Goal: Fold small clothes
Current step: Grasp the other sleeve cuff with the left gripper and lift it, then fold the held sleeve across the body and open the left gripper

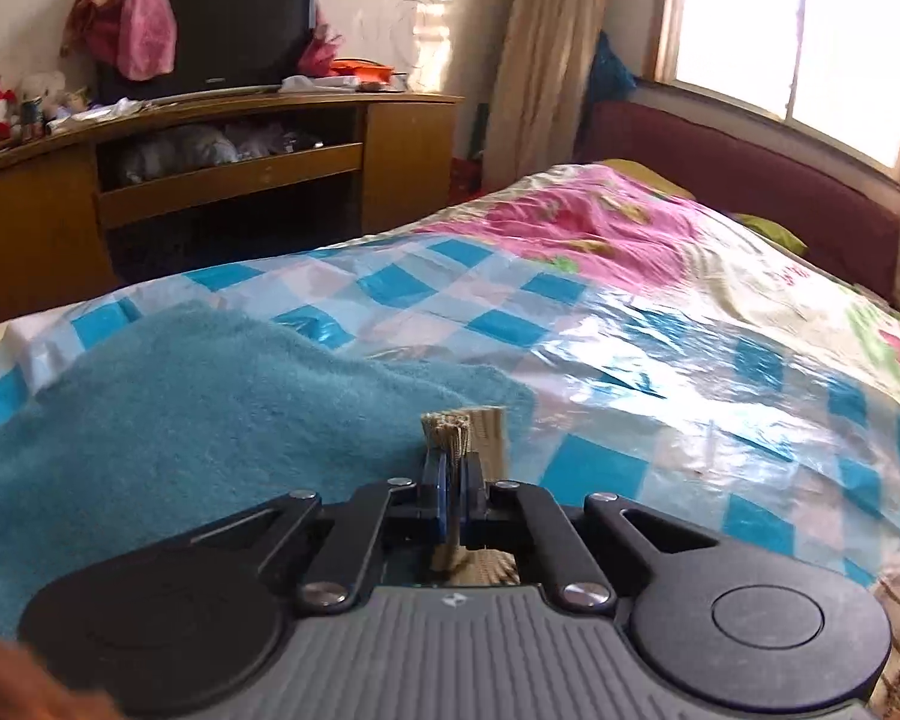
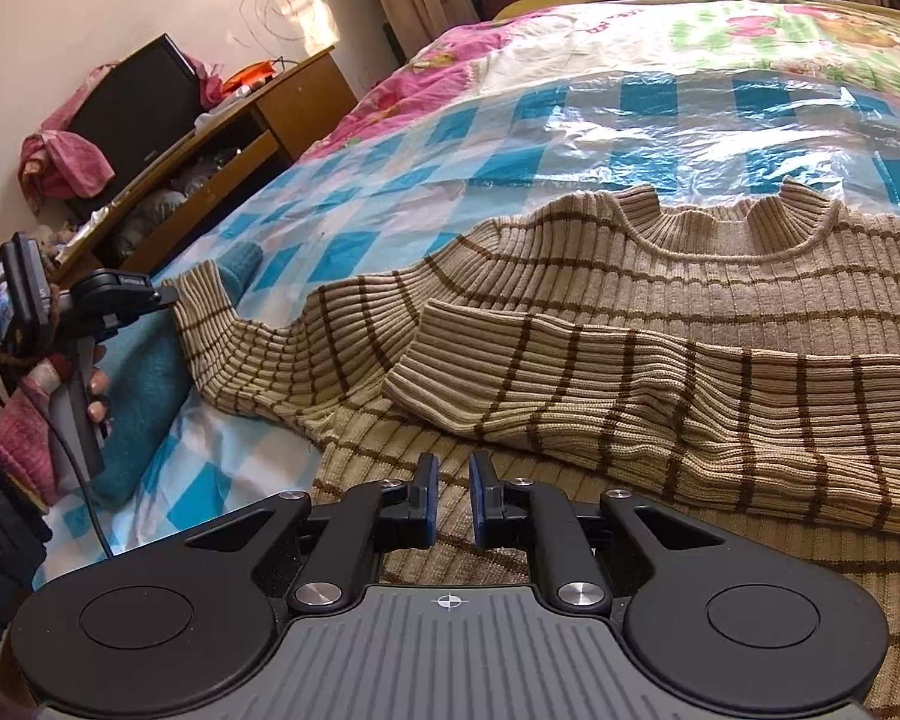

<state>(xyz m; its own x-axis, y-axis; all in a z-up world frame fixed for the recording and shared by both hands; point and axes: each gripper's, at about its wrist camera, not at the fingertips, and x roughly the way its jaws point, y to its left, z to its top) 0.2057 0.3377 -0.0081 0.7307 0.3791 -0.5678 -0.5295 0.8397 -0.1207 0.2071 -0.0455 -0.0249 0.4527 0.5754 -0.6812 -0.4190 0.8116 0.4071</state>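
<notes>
- Bed (image 2: 570, 96) takes up most of the room, topped with a shiny blue-check plastic sheet (image 1: 630, 348); far half of it is bare, loads of space toward the window (image 1: 792, 42).
- Striped beige sweater (image 2: 660, 312) lies flat at the near edge, collar pointing to the far side, one sleeve folded across the front.
- Teal towel (image 1: 180, 390) sits at the left edge, under the other sleeve cuff (image 1: 471, 426).
- Left tool (image 1: 453, 480) is clamped tight on that cuff.
- Right tool (image 2: 450, 498) hovers over the hem, blue pads slightly apart, nothing between them.
</notes>
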